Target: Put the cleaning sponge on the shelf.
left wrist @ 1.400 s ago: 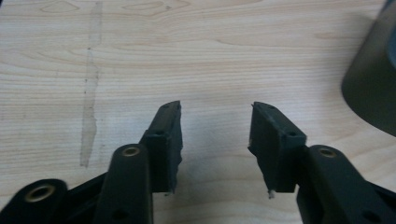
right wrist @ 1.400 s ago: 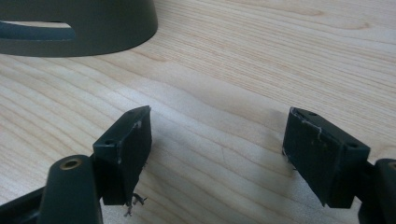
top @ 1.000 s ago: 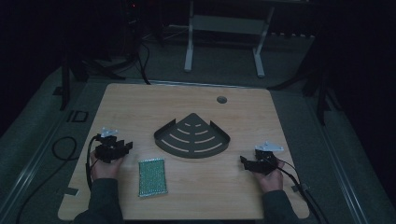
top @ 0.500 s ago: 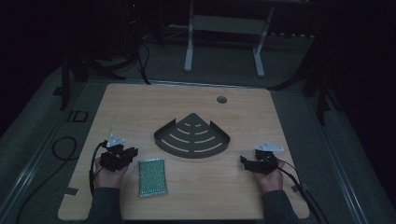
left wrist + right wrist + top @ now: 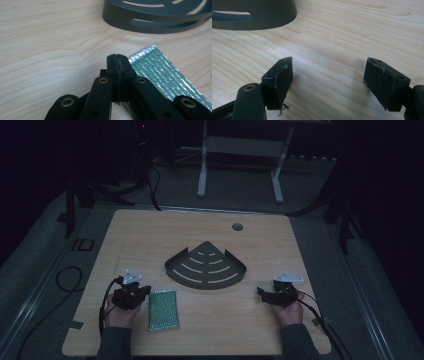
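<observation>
Left gripper (image 5: 141, 292) beside lengthwise sponge (image 5: 163, 309)

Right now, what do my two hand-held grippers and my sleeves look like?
Both are black linkage tools. The left hand-held gripper and the right hand-held gripper each carry a grey three-cornered plate on top and trail a dark cable. The linkage arms have brass-coloured pivot rivets and end in flat black pads. Your sleeves are dark grey.
</observation>
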### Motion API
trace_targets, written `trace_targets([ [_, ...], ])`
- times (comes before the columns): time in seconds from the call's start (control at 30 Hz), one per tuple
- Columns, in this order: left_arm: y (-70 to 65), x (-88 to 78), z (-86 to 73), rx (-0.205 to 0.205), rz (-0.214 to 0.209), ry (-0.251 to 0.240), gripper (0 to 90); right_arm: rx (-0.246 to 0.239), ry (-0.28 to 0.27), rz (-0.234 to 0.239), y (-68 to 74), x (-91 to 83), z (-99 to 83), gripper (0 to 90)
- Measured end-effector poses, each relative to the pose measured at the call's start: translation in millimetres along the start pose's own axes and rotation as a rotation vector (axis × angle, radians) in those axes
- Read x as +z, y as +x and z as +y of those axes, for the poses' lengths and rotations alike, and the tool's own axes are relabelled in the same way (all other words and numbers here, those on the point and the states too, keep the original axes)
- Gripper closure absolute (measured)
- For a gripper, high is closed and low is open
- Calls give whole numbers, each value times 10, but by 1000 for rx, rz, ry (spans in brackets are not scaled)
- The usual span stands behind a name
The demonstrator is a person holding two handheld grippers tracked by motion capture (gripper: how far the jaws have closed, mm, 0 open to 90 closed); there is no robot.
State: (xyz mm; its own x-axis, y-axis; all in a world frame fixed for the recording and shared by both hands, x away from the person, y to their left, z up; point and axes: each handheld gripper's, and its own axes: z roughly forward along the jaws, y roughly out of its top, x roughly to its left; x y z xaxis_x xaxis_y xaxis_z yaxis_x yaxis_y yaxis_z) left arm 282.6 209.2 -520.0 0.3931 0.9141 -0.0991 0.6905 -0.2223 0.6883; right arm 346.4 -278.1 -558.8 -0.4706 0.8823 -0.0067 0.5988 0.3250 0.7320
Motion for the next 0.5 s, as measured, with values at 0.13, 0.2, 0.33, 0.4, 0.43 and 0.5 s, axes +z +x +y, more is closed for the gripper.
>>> trace_targets([
  [0.13,-65,3,-25,13,-23,17,899,0,0,0,0,0,0,229],
  [0.2,-83,1,-34,21,-29,21,900,0,0,0,0,0,0,229],
  [0.33,-142,0,-54,42,-49,28,900,0,-1,0,0,1,0,229],
  [0.4,-173,4,-68,44,-62,31,900,0,0,0,0,0,0,229],
  [0.43,-185,6,-76,41,-64,33,900,0,0,0,0,0,0,229],
  [0.5,-202,11,-96,38,-71,40,900,0,0,0,0,0,0,229],
])
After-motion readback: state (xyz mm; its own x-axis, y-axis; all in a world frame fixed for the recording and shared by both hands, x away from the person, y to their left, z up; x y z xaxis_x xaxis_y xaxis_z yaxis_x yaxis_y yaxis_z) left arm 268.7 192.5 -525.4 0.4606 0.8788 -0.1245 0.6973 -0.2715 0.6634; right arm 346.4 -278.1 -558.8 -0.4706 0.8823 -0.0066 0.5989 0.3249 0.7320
